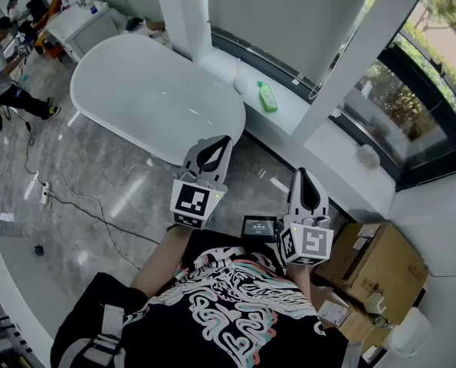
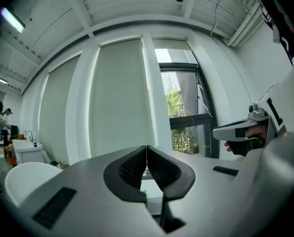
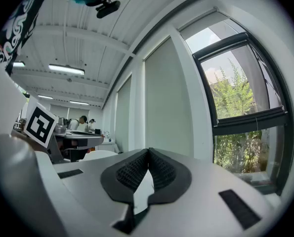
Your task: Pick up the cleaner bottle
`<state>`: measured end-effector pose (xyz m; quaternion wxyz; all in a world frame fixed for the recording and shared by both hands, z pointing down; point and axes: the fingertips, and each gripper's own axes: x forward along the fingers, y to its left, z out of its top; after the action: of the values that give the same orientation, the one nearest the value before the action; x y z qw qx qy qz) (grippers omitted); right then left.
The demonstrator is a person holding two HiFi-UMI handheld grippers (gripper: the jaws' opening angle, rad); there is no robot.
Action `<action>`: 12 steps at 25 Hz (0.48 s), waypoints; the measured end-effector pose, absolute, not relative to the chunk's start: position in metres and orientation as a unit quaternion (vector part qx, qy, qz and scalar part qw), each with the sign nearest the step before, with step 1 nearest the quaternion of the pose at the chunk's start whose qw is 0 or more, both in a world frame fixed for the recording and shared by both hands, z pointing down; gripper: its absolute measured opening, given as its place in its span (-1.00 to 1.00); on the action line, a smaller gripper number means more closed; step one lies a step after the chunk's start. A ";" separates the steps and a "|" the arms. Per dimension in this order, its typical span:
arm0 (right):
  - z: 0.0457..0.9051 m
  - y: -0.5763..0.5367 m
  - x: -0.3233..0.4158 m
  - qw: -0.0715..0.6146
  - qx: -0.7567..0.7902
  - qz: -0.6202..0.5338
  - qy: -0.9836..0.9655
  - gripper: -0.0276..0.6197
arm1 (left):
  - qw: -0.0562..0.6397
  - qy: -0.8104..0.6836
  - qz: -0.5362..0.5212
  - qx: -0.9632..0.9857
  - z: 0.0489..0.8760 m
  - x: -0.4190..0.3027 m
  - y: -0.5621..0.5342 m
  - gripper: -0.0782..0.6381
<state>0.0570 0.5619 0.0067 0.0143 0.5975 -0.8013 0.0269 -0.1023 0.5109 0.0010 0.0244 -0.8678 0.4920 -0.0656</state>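
The cleaner bottle [image 1: 267, 96] is green and lies on the white window sill [image 1: 296, 121], beyond the bathtub's right end. Both grippers are held level in front of the person's chest, well short of the bottle. My left gripper [image 1: 227, 138] is shut with nothing in it, and its pads meet in the left gripper view [image 2: 147, 147]. A speck of green [image 2: 143, 191] shows through the gap below its pads. Further right, my right gripper [image 1: 303, 171] is also shut and empty, its pads touching in the right gripper view [image 3: 148, 150].
A white oval bathtub [image 1: 151, 90] fills the floor ahead on the left. Cardboard boxes [image 1: 373, 263] stand at the right. A power strip with cables [image 1: 44, 192] lies on the tiled floor. A person [image 1: 1, 60] works at the far left. A pale round object [image 1: 368, 156] rests further along the sill.
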 end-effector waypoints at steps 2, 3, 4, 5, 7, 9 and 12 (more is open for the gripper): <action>0.006 0.561 0.059 0.014 0.597 0.028 -0.801 -0.83 | 0.025 0.493 -0.064 -0.867 -0.001 -0.101 0.510 -0.73; 0.006 0.561 0.061 0.014 0.597 0.028 -0.801 -0.83 | 0.025 0.493 -0.063 -0.867 -0.002 -0.100 0.510 -0.73; 0.006 0.561 0.062 0.015 0.598 0.027 -0.801 -0.83 | 0.027 0.494 -0.064 -0.867 -0.002 -0.099 0.510 -0.73; 0.007 0.561 0.064 0.015 0.599 0.027 -0.800 -0.83 | 0.030 0.495 -0.066 -0.866 -0.002 -0.098 0.510 -0.73; 0.008 0.562 0.068 0.014 0.600 0.027 -0.799 -0.83 | 0.036 0.495 -0.072 -0.865 0.000 -0.094 0.510 -0.73; 0.010 0.564 0.071 0.016 0.600 0.027 -0.800 -0.83 | 0.035 0.493 -0.074 -0.866 0.002 -0.090 0.512 -0.73; 0.011 0.565 0.073 0.025 0.597 0.019 -0.802 -0.83 | 0.031 0.492 -0.076 -0.867 0.005 -0.084 0.516 -0.73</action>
<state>0.0734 0.5651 0.0109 0.0251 0.5969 -0.8017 0.0187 -0.0841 0.5156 0.0054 0.0314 -0.8669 0.4916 -0.0760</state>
